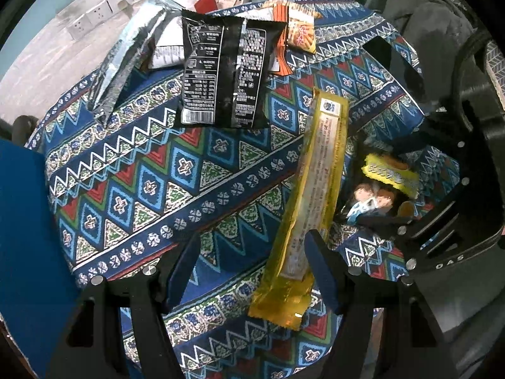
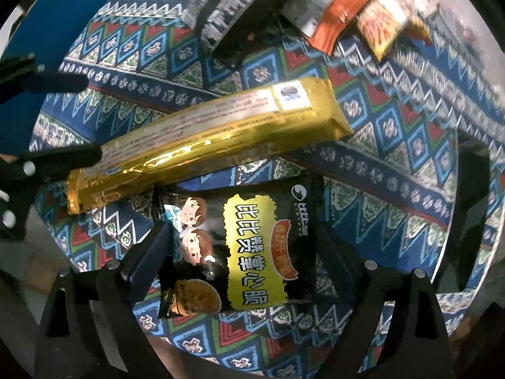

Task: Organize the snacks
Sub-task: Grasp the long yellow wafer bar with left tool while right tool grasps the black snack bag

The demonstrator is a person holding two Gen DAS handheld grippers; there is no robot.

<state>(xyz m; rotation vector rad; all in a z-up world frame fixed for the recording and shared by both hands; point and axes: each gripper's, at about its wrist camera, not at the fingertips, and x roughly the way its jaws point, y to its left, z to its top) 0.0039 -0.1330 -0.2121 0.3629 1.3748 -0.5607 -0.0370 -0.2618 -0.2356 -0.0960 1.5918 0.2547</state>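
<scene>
Patterned blue tablecloth carries snacks. Long yellow packet lies flat, near end between the left gripper fingers, pads apart from it, released. Black snack bag at 6 o'clock of it, between the right gripper jaws, wide, pointing down.

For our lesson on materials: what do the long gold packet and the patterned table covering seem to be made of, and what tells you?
Long gold packet: probably glossy metallised plastic film; bright glints and creased, crimped ends show. Patterned table covering: apparently matt woven or printed cloth; it gives no shine and drapes over the edge.
</scene>
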